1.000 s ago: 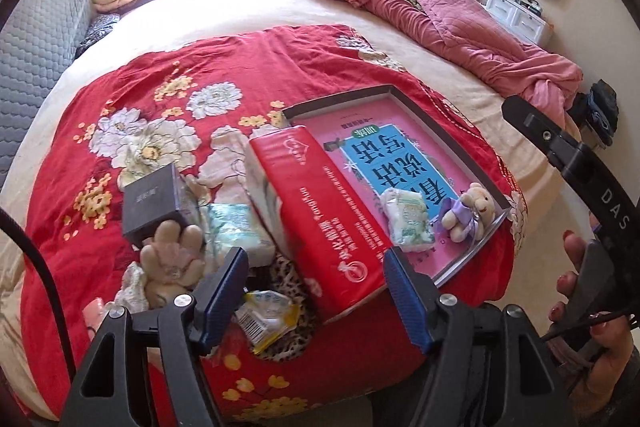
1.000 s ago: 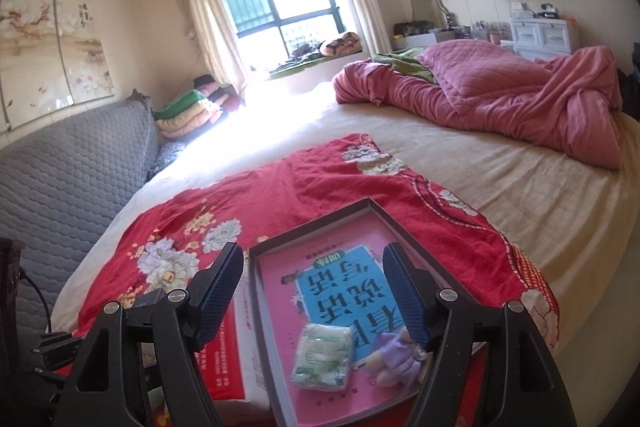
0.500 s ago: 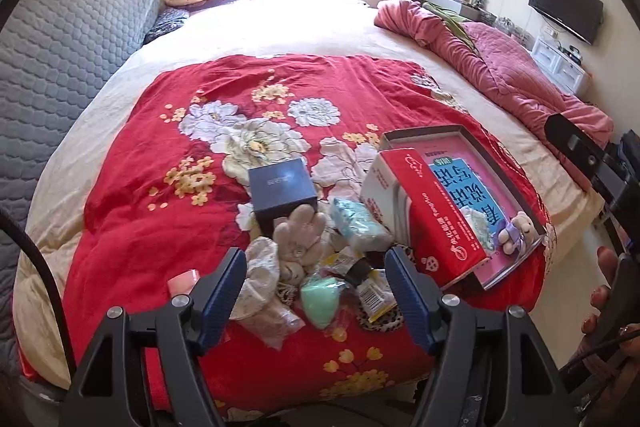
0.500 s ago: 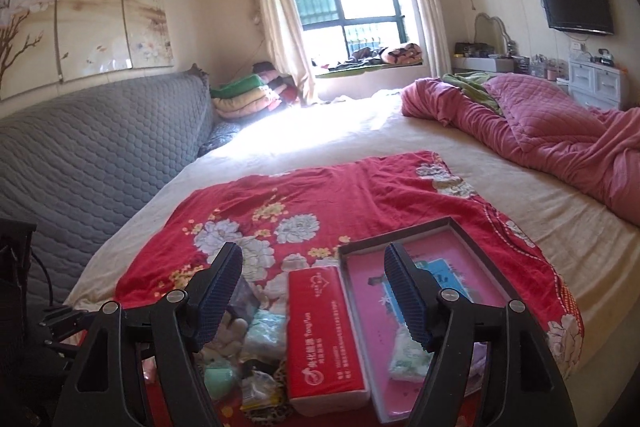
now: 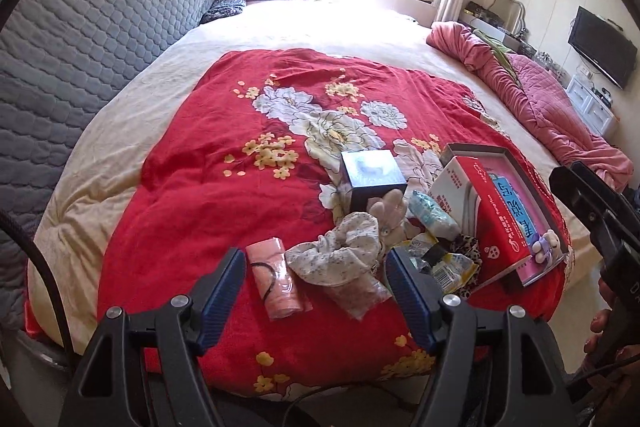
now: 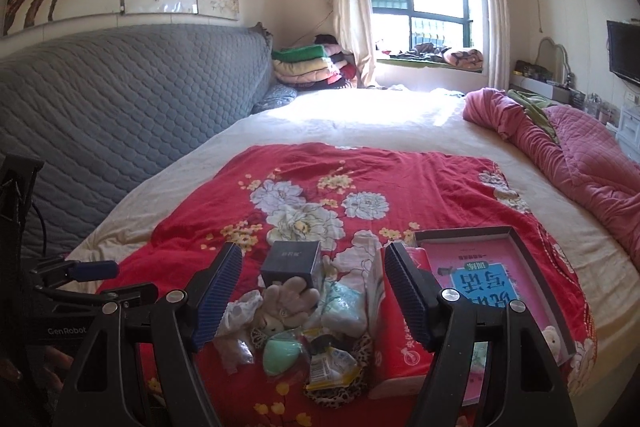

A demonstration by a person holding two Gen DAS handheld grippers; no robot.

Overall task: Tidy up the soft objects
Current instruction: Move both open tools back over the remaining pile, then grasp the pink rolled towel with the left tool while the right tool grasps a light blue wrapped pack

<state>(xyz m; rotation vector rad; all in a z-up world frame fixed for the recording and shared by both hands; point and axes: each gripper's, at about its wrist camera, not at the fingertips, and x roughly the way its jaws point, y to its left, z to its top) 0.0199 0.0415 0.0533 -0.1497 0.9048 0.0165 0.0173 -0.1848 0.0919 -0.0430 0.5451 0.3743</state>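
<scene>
A pile of small things lies on the red floral blanket (image 5: 224, 163) near the bed's front edge: a floral scrunchie (image 5: 340, 255), a beige plush toy (image 5: 390, 211) also in the right wrist view (image 6: 288, 301), a pink packet with a hair tie (image 5: 276, 277), a pale blue tissue pack (image 5: 434, 217), a mint sponge (image 6: 280, 351) and a snack wrapper (image 6: 330, 367). A small plush bear (image 5: 544, 247) lies in the pink tray (image 5: 516, 167). My left gripper (image 5: 316, 283) is open above the scrunchie. My right gripper (image 6: 312, 279) is open above the pile.
A dark gift box (image 5: 374, 177) stands behind the pile. A red tissue box (image 5: 496, 223) leans on the tray's left rim. A grey quilted headboard (image 5: 80, 39) runs along the left. A pink quilt (image 5: 552, 107) lies bunched at the far right.
Both grippers have swung left and pulled back, so the pile sits between the fingers in each view and the tray has shifted right. Both stay open and empty.
</scene>
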